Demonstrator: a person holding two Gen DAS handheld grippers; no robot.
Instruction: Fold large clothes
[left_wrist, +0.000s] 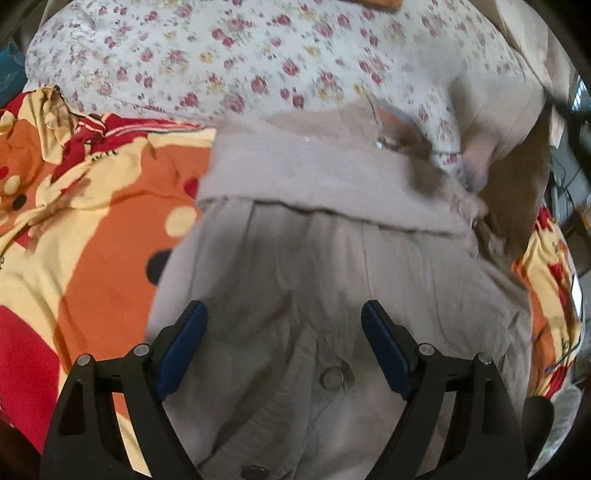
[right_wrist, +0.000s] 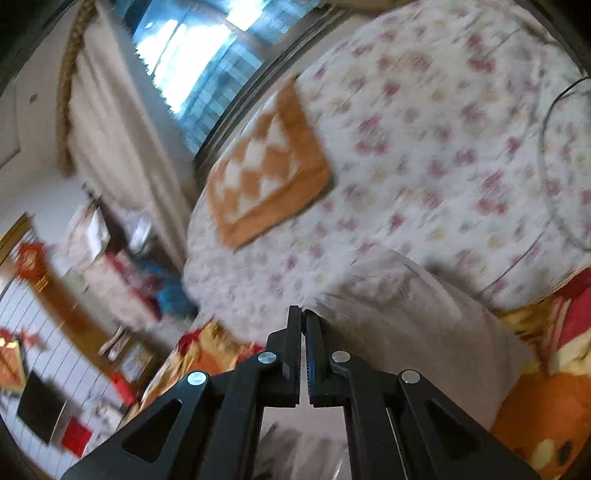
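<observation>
A large beige buttoned garment (left_wrist: 295, 251) lies spread on the bed in the left wrist view, its upper part folded over in a band. My left gripper (left_wrist: 283, 308) hovers just above the button front, jaws wide open with nothing between them. At the upper right one part of the garment (left_wrist: 498, 107) is lifted off the bed. In the blurred right wrist view my right gripper (right_wrist: 303, 314) is shut, and pale beige cloth (right_wrist: 424, 332) hangs away to the right from its fingertips, pinched between the pads.
An orange, red and yellow quilt (left_wrist: 92, 221) lies under the garment and shows again as the quilt (right_wrist: 546, 406) at lower right. A floral sheet (left_wrist: 221, 55) covers the bed behind. An orange-and-white checked cushion (right_wrist: 269, 166) rests on the floral sheet (right_wrist: 424, 147). A window (right_wrist: 207, 55) and cluttered furniture lie left.
</observation>
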